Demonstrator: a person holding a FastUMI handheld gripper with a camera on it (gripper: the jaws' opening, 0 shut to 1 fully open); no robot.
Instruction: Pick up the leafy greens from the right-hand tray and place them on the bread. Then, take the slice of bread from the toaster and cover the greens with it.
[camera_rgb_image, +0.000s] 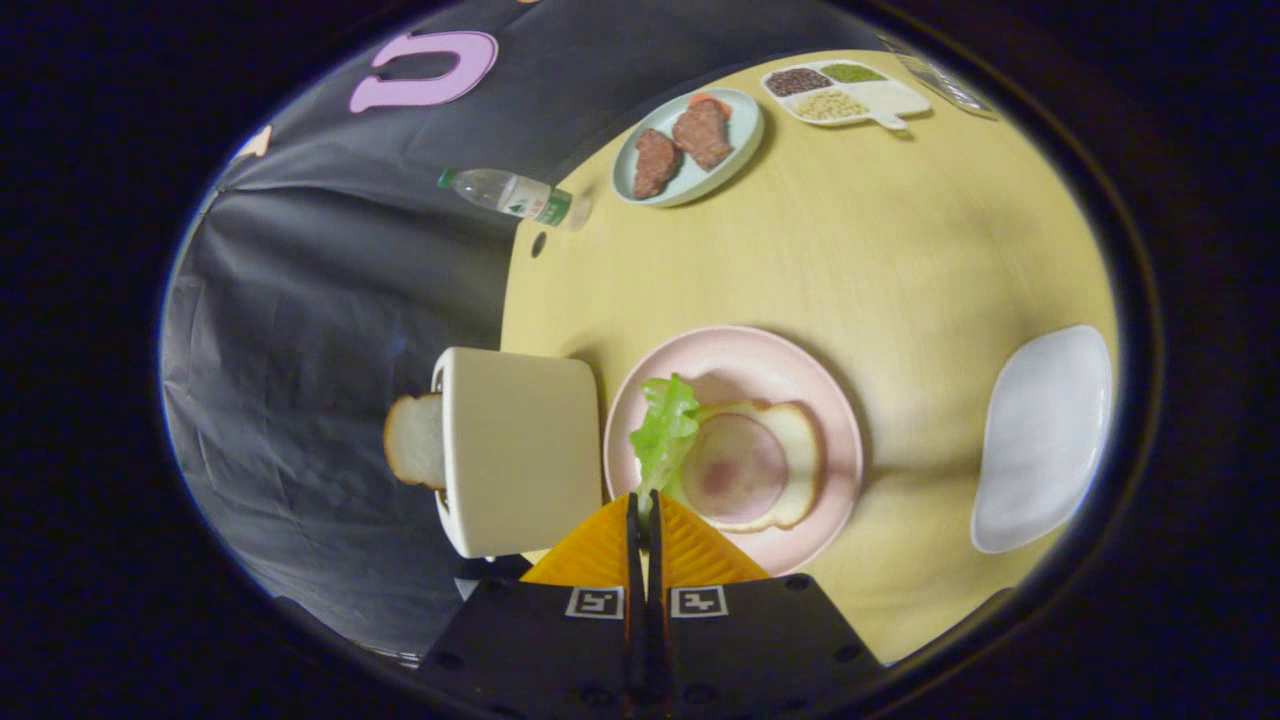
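My gripper (642, 500) is shut on the leafy greens (664, 430), a light green leaf that sticks out ahead of the fingertips. The leaf hangs over the pink plate (790, 365), partly over the edge of the bread slice (795, 440) lying there with a round slice of ham (735, 468) on top. Beside the plate stands a cream toaster (515, 445) with a slice of bread (415, 440) poking out of its slot.
A white tray (1045, 435) lies on the yellow table (880, 240) on the plate's other side. Beyond are a pale plate with meat pieces (690, 145), a divided dish of beans (845, 92) and a water bottle (515, 197) at the table's edge.
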